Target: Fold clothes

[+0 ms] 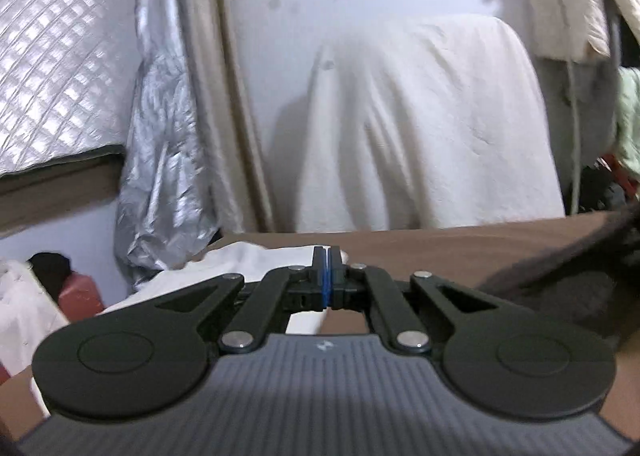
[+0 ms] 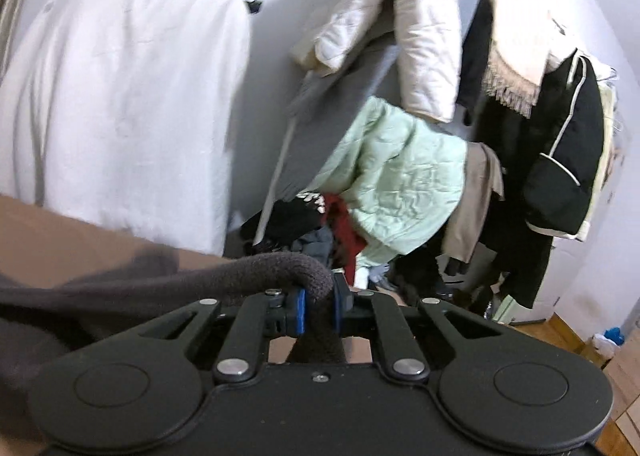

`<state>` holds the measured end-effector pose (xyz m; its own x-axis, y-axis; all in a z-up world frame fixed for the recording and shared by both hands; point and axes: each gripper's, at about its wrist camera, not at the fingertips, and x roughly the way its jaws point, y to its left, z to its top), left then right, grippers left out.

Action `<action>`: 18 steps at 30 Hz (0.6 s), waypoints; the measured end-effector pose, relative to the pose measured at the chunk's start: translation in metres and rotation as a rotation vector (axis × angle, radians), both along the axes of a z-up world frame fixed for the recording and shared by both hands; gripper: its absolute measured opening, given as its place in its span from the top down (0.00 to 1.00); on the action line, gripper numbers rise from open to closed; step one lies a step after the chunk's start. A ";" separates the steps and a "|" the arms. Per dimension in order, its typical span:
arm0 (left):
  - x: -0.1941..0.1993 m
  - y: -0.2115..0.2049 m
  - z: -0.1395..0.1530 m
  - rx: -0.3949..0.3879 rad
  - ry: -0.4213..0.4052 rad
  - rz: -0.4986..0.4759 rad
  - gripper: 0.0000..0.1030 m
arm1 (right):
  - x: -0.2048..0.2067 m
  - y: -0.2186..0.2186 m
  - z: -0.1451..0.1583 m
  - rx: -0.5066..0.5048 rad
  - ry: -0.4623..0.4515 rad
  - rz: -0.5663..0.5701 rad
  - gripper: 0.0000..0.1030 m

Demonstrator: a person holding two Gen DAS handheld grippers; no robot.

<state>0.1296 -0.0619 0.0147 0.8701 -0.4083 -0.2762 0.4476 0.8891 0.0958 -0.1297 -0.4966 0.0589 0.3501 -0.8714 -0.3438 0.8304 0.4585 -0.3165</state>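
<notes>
Pinching the fleece (image 2: 260, 268) at a rolled edge, my right gripper (image 2: 319, 306) has its pads clamped on the dark fabric, which loops over the jaws and trails off left across the brown bed (image 2: 60, 228). I read that as a corner grip, taken to lift the garment clear for a fold. My left gripper (image 1: 328, 276) is clenched with pads together and nothing visible between them, and a white cloth (image 1: 256, 260) lies just beneath. The fleece (image 1: 560, 268) shows at that view's right edge. A white sheet (image 1: 432, 120) hangs beyond the bed.
</notes>
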 end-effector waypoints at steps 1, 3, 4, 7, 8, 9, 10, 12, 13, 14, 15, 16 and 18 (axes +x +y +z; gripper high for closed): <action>0.009 0.005 -0.002 -0.013 0.057 -0.002 1.00 | -0.002 -0.002 0.001 0.003 0.004 -0.001 0.87; 0.024 0.008 -0.014 -0.026 0.188 -0.039 1.00 | 0.002 -0.002 -0.001 0.014 0.039 0.006 0.87; 0.029 0.007 -0.022 -0.034 0.246 -0.056 1.00 | 0.011 -0.006 0.000 0.021 0.065 0.013 0.87; 0.036 -0.004 -0.044 -0.030 0.365 -0.108 1.00 | 0.044 -0.024 0.010 0.037 0.122 0.036 0.87; 0.036 -0.010 -0.051 -0.022 0.390 -0.126 1.00 | 0.056 -0.027 0.019 0.029 0.101 0.051 0.87; 0.036 -0.015 -0.056 -0.013 0.404 -0.144 0.99 | 0.068 -0.029 0.030 0.015 0.069 0.072 0.87; 0.033 -0.022 -0.060 0.000 0.408 -0.168 0.99 | 0.080 -0.030 0.041 0.002 0.037 0.093 0.87; 0.026 -0.037 -0.069 0.030 0.413 -0.222 0.97 | 0.100 -0.028 0.059 -0.020 -0.060 0.174 0.82; 0.018 -0.045 -0.074 0.049 0.412 -0.244 0.97 | 0.110 -0.027 0.063 -0.004 -0.100 0.222 0.66; 0.011 -0.054 -0.079 0.074 0.405 -0.264 0.97 | 0.120 -0.028 0.063 0.029 -0.132 0.272 0.50; 0.003 -0.062 -0.084 0.103 0.395 -0.280 0.97 | 0.131 -0.031 0.059 0.093 -0.133 0.323 0.19; -0.007 -0.068 -0.088 0.134 0.383 -0.293 0.96 | 0.141 -0.031 0.049 0.147 -0.101 0.362 0.10; -0.021 -0.081 -0.096 0.195 0.357 -0.314 0.92 | 0.155 -0.026 0.024 0.218 -0.017 0.423 0.11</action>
